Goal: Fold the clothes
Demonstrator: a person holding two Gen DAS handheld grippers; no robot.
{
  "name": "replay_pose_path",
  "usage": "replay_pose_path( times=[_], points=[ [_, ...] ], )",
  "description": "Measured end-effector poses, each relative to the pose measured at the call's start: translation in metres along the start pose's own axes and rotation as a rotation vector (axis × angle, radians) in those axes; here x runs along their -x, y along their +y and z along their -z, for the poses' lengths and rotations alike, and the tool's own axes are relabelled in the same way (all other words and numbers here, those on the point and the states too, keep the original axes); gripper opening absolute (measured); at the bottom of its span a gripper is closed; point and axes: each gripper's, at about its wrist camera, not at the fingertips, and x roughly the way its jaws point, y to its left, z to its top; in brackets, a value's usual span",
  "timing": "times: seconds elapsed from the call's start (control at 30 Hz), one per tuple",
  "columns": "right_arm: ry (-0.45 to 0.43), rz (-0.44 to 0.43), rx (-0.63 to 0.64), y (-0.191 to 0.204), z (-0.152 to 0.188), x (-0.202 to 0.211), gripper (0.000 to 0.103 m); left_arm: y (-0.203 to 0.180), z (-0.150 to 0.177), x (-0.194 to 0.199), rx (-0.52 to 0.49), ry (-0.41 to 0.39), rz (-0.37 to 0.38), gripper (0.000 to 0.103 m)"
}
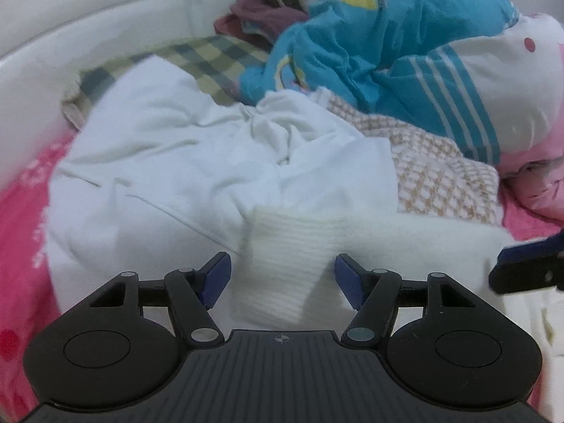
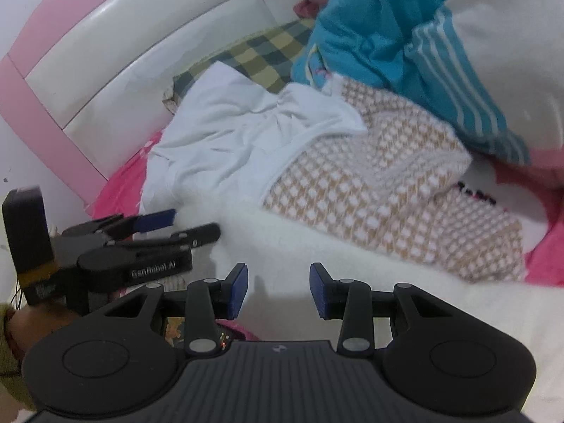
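Hovering over the bed, both sets of jaws released: left gripper straddles the white sweater's ribbed cuff, untouched; right gripper lines up above its fleecy body, ready to pinch.

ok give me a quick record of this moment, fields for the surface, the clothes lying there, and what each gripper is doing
surface: bed with pink sheet and white padded headboard
nearest garment: white fuzzy sweater, ribbed cuff between the left jaws, not pinched
other clothes: crumpled white garment; tan-and-white checked knit
behind: blue patterned bedding, plaid cloth
left gripper: jaws open
right gripper: jaws open over the white sweater, holding nothing
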Motion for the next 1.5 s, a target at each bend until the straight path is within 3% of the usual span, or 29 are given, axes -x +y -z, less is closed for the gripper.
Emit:
replay_pose_path(
  times=[0.13, 0.2, 0.23, 0.4, 0.5, 0.6, 0.77, 1.0, 1.1, 1.13, 1.17, 1.23, 1.3, 1.4, 1.5],
  points=[
    [0.013, 0.011, -0.029, -0.003, 0.006, -0.008, 0.041, 0.01, -0.001, -0.005, 0.056, 0.017, 0.075, 0.05],
    [0.004, 0.013, -0.041, -0.005, 0.007, -0.007, 0.041, 0.013, -0.002, -0.004, 0.076, 0.01, 0.105, 0.032],
    [-0.004, 0.016, -0.046, -0.006, 0.007, -0.006, 0.041, 0.013, -0.002, -0.002, 0.073, 0.002, 0.106, 0.014],
    [-0.045, 0.025, -0.092, -0.017, 0.011, 0.009, 0.041, 0.001, -0.007, 0.027, 0.074, -0.06, 0.118, 0.006],
    [-0.07, 0.037, -0.123, -0.028, 0.019, 0.026, 0.041, -0.022, -0.011, 0.059, 0.09, -0.098, 0.169, 0.006],
    [-0.098, 0.064, -0.174, -0.047, 0.034, 0.054, 0.041, -0.056, -0.015, 0.089, 0.117, -0.131, 0.28, 0.006],
    [-0.123, 0.167, -0.268, -0.098, 0.069, 0.115, 0.041, -0.142, -0.013, 0.106, 0.113, -0.101, 0.45, 0.006],
    [-0.199, 0.34, -0.43, -0.204, 0.124, 0.233, 0.041, -0.302, -0.005, 0.088, 0.119, -0.038, 0.647, 0.006],
    [-0.241, 0.42, -0.475, -0.244, 0.158, 0.284, 0.041, -0.382, 0.012, 0.075, 0.104, 0.036, 0.729, 0.008],
    [-0.251, 0.443, -0.493, -0.257, 0.172, 0.298, 0.041, -0.407, 0.02, 0.069, 0.089, 0.086, 0.748, 0.015],
    [-0.255, 0.459, -0.515, -0.27, 0.183, 0.307, 0.041, -0.429, 0.032, 0.063, 0.067, 0.13, 0.746, 0.034],
    [-0.256, 0.488, -0.566, -0.297, 0.207, 0.323, 0.041, -0.464, 0.055, 0.056, 0.011, 0.196, 0.721, 0.057],
    [-0.23, 0.468, -0.638, -0.321, 0.229, 0.325, 0.041, -0.489, 0.076, 0.053, -0.056, 0.244, 0.679, 0.057],
    [-0.198, 0.398, -0.705, -0.348, 0.253, 0.318, 0.041, -0.488, 0.1, 0.056, -0.138, 0.297, 0.67, 0.058],
    [-0.158, 0.286, -0.752, -0.364, 0.264, 0.297, 0.041, -0.467, 0.114, 0.06, -0.229, 0.336, 0.592, 0.058]
  ],
)
